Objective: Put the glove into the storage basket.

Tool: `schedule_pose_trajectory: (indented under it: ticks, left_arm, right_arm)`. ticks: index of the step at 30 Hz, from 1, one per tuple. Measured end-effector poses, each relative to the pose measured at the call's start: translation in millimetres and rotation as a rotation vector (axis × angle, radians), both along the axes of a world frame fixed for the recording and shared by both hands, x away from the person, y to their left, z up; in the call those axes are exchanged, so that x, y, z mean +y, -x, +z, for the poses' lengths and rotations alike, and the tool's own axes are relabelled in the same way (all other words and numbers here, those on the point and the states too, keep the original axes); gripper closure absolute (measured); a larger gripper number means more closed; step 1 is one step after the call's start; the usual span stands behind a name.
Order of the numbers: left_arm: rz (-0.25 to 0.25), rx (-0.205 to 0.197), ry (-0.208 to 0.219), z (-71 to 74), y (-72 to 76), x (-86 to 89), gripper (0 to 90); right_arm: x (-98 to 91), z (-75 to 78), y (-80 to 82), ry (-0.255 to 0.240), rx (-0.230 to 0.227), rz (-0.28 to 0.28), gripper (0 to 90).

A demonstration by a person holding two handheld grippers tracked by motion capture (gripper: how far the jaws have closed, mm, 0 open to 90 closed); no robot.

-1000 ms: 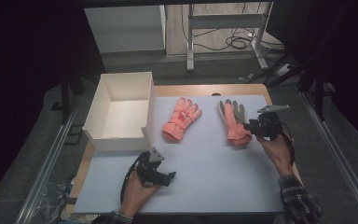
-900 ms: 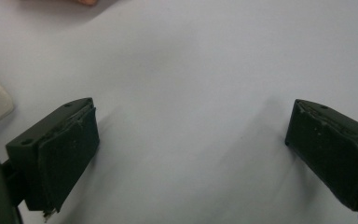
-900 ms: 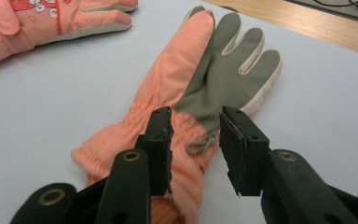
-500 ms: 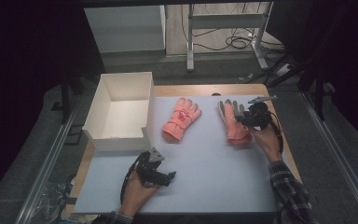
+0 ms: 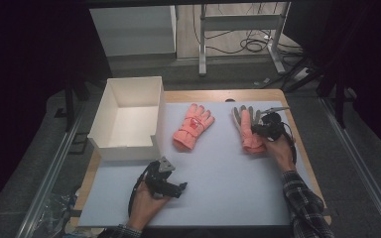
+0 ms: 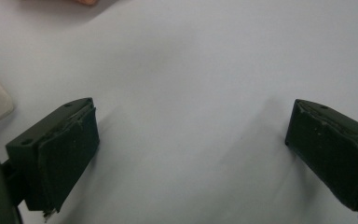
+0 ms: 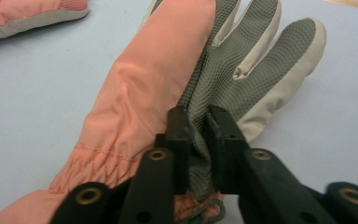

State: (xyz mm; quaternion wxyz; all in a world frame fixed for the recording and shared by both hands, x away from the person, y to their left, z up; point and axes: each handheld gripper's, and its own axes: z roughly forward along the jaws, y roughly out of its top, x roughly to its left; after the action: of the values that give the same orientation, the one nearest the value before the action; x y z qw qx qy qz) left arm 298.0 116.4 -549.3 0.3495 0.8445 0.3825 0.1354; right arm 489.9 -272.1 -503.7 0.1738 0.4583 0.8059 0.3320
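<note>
High view: the white open cardboard box [image 5: 126, 121] is empty; one padded pink glove [image 5: 193, 127] lies untouched mid-mat, and the right gripper [image 5: 261, 130] sits on the pink-and-grey glove [image 5: 248, 130] near the table's right edge.

Left gripper view: the left gripper [image 6: 186, 154] rests idle over bare mat, jaws spread.

Right gripper view: jaws, just closing, pinch the glove's grey palm fabric. The grasp looks made; lifting and boxing both gloves likely remain.

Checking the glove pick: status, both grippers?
Right gripper just closed, pinching the grey-palmed glove. Left gripper open over bare mat. Second glove, box clear of it.
</note>
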Motion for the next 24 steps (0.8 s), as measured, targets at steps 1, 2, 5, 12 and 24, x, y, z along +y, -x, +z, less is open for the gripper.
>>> schedule_pose_trajectory:
  ticks: [1, 2, 5, 12, 24]
  left_arm:
    - [0.0, 0.0, 0.0, 0.0, 0.0, 0.0, 2.6]
    - [0.0, 0.0, 0.0, 0.0, 0.0, 0.0, 2.6]
    - [0.0, 0.0, 0.0, 0.0, 0.0, 0.0, 2.6]
    - [0.0, 0.0, 0.0, 0.0, 0.0, 0.0, 2.6]
    - [0.0, 0.0, 0.0, 0.0, 0.0, 0.0, 2.6]
  right_arm:
    - [1.0, 0.6, 0.2, 0.001, -0.001, -0.001, 84.3]
    - [2.1, 1.6, 0.5, 0.007, -0.003, -0.004, 85.2]
    - [1.3, 4.3, 0.9, -0.012, 0.002, -0.014, 86.1]
    - [-5.8, 9.4, 5.2, -0.094, 0.007, -0.041, 86.6]
    - [-5.4, 27.1, 33.1, -0.176, 0.008, -0.02, 86.6]
